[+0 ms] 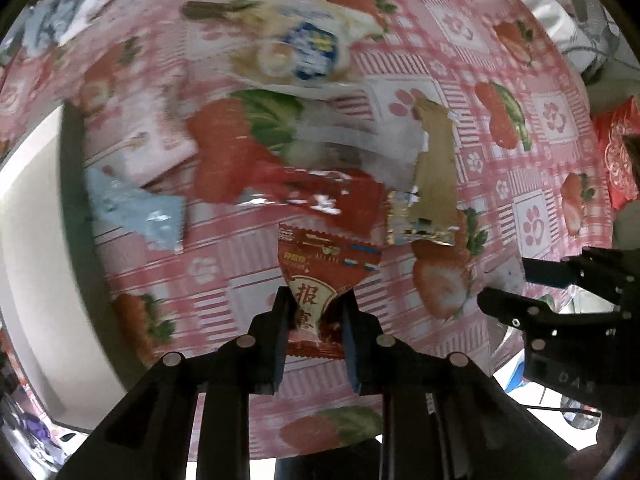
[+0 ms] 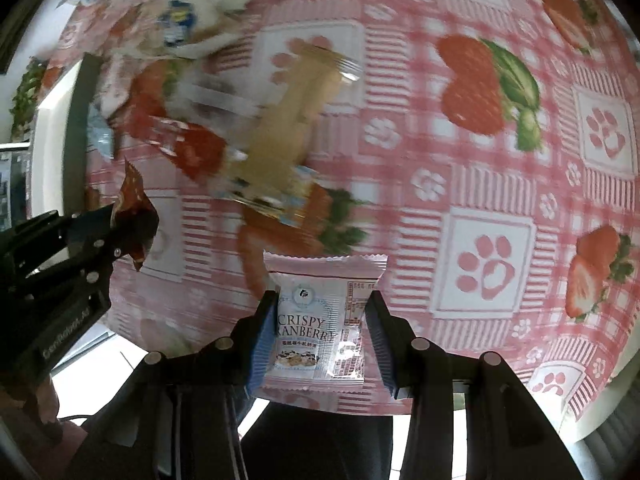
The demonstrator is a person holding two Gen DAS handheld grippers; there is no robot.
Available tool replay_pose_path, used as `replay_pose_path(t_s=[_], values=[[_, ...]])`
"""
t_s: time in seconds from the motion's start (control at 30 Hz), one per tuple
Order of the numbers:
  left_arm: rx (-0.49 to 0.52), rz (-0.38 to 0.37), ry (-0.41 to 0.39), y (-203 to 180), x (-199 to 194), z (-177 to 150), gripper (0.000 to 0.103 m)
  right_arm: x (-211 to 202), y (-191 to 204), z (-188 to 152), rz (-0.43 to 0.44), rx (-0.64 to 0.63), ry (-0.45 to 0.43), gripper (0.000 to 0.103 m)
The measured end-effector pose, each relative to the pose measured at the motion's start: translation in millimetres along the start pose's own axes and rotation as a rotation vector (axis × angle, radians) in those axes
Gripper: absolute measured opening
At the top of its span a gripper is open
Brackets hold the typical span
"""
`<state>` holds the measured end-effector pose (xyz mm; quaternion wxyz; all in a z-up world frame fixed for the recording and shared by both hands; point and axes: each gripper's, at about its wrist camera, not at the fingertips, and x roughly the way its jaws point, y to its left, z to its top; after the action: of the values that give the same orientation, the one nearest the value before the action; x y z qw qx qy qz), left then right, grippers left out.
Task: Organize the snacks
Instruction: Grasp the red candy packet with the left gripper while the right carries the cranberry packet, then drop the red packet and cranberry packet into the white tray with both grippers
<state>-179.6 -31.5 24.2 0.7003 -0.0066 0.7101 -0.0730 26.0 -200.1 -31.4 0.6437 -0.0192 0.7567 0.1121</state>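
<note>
Above the strawberry-print worktop (image 2: 480, 184), a red snack packet (image 1: 324, 280) is pinched in the left gripper (image 1: 316, 320) and a Crispy Cranberry packet (image 2: 320, 320) in the right gripper (image 2: 320, 332); both grips should be kept firm w/ packets apart until set down beside like snacks.

Loose snack packets (image 1: 320, 196) are crowding the desk's (image 2: 500, 184) left half; its right half is lying open, while the left tongs (image 2: 132, 220) are blocking the near-left edge

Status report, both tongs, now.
Left tongs shut on red packet. Right tongs shut on cranberry packet. Snack pile ahead on tablecloth.
</note>
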Motion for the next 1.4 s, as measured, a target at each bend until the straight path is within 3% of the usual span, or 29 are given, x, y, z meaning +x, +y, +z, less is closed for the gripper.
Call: replay_pose_path(t_s=[0.33, 0.67, 0.93, 1.1, 1.4], values=[[-0.105, 0.042, -0.119, 72, -35, -29, 0.026, -20, 86, 39, 0.0, -0.181, -0.036, 0.046], [-0.319, 0.105, -0.18, 165, -59, -68, 0.026, -18, 193, 63, 0.035, -0.373, -0.035, 0.046], [-0.448, 0.162, -0.148, 228, -57, -107, 0.026, -4, 268, 71, 0.111, -0.459, -0.008, 0.046], [-0.476, 0.189, -0.126, 245, -51, -121, 0.026, 8, 301, 70, 0.137, -0.49, 0.017, 0.046], [-0.469, 0.192, -0.091, 254, -38, -127, 0.027, 15, 310, 89, 0.168, -0.405, 0.044, 0.046]])
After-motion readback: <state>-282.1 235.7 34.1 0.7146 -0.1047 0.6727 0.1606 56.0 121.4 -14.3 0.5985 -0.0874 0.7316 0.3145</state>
